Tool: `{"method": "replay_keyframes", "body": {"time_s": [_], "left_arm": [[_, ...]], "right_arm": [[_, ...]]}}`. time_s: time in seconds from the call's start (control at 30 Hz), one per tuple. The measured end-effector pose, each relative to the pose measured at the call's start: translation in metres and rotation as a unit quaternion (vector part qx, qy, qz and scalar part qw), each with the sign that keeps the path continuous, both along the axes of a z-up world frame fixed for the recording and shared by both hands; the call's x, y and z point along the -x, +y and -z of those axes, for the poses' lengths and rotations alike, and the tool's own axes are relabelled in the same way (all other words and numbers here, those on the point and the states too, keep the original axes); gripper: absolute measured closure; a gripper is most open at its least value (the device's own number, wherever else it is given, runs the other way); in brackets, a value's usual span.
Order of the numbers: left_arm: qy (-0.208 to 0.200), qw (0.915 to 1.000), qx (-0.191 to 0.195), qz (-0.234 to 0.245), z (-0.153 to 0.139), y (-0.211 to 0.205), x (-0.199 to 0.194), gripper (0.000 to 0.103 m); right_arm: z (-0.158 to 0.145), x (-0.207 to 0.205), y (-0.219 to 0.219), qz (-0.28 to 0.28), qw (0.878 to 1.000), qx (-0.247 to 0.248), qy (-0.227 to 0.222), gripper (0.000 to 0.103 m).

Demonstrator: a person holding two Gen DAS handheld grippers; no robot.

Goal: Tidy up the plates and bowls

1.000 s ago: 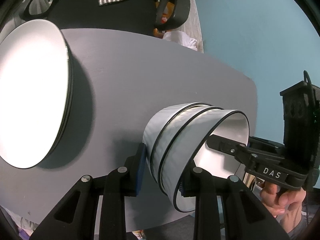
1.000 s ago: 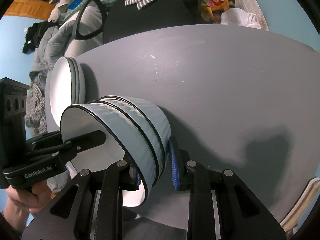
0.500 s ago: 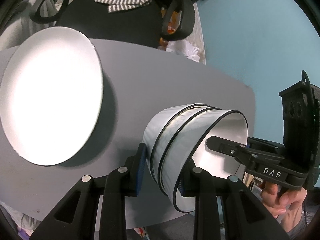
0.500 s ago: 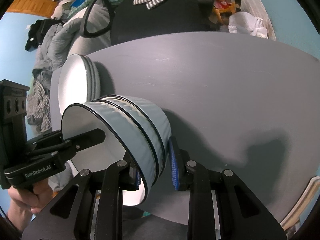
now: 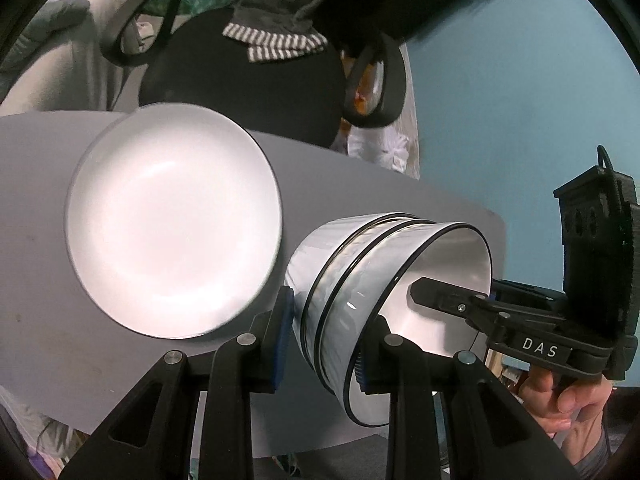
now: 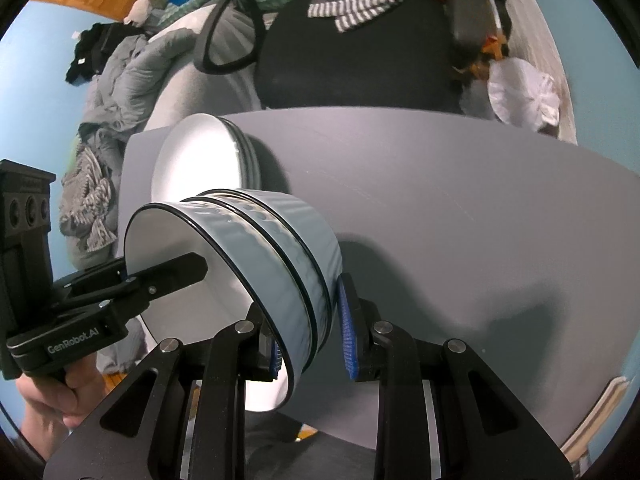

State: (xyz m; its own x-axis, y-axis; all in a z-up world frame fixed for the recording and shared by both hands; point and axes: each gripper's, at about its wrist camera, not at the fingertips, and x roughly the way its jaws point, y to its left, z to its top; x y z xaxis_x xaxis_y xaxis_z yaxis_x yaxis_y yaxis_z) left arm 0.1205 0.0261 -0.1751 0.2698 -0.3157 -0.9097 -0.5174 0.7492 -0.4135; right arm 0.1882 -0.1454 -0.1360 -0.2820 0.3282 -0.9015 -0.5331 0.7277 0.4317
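Note:
Three nested pale blue bowls with black rims and white insides are held up over the grey table. My left gripper is shut on the stack's wall at one side. My right gripper is shut on the same bowl stack from the opposite side, one finger inside the top bowl. Each gripper shows in the other's view, reaching into the bowl. A stack of white plates lies on the table to the left of the bowls, and also shows in the right wrist view.
A black office chair with striped cloth on it stands behind the table. A white plastic bag lies at the back right. Grey bedding and clothes are piled at the back left. A teal wall is on the right.
Both grippers have lifted the bowl stack higher, so the table and plates look farther below. The plate stack has shifted toward the centre of both views. The grip is unchanged.

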Motion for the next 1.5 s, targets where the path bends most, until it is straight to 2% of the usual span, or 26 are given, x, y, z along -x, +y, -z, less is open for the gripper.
{"method": "replay_keyframes", "body": {"time_s": [0.33,0.47,0.73,1.07,1.3,1.5], "left_arm": [[-0.011,0.9994,-0.019,-0.028,-0.009,0.045,0.019,0.077],[-0.005,0.9990,-0.018,-0.042,0.002,0.066,0.030,0.078],[0.022,0.9978,0.000,-0.062,0.031,0.101,0.039,0.078],[0.036,0.9975,0.004,-0.061,0.042,0.130,0.044,0.078],[0.035,0.9980,0.013,-0.051,0.046,0.139,0.043,0.078],[0.032,0.9988,0.006,-0.036,0.047,0.137,0.040,0.077]], "right_arm": [[-0.010,0.007,0.052,-0.035,0.999,-0.009,-0.008,0.079],[-0.007,0.012,0.073,-0.046,0.999,-0.007,-0.009,0.079],[0.019,0.022,0.114,-0.053,0.998,0.015,0.006,0.079],[0.030,0.024,0.148,-0.051,0.998,0.027,0.014,0.079],[0.031,0.022,0.160,-0.050,0.998,0.034,0.006,0.080],[0.029,0.027,0.169,-0.074,0.996,0.057,-0.013,0.078]]}}
